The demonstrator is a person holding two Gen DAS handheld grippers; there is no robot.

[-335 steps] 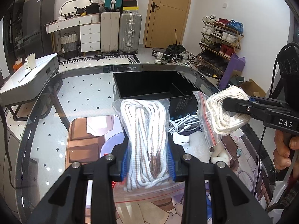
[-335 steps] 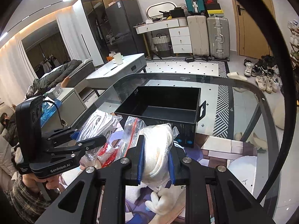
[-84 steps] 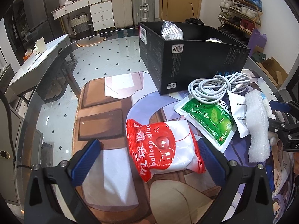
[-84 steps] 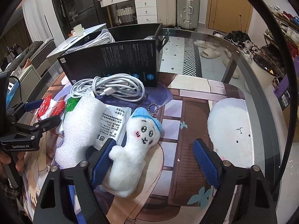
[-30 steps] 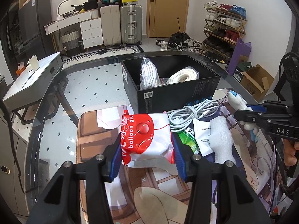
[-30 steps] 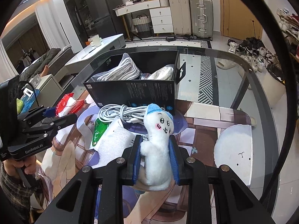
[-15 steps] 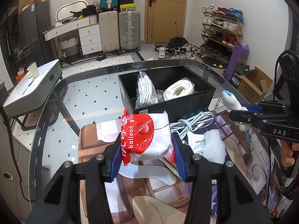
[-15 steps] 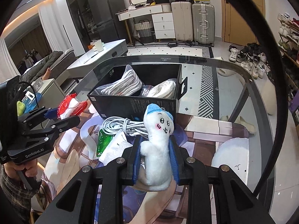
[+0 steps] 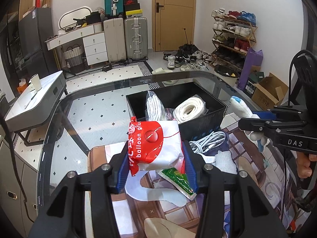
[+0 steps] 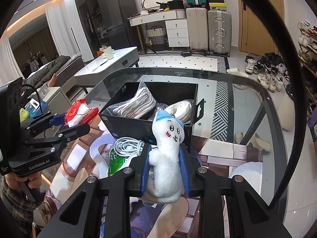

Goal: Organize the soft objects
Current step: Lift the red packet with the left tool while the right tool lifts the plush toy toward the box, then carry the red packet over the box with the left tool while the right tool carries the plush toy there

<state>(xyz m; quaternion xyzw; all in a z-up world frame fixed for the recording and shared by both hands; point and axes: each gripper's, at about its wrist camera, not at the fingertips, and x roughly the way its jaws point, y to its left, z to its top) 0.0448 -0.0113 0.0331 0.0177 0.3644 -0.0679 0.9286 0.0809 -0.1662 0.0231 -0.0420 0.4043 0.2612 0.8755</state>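
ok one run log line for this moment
left gripper: shut on balloon glue packet | right gripper: shut on plush toy | black box: two rope bundles inside

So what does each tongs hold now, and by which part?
Left tongs grip the balloon glue packet by its sides; right tongs grip the plush toy around its lower body.

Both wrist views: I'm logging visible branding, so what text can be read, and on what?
"balloon glu", last letters hidden: red and white packet in the left gripper.
"DAS": right gripper body.
"GenRobot.AI": left gripper body, right wrist view.
Black box labels, green sachet print: too small to read.
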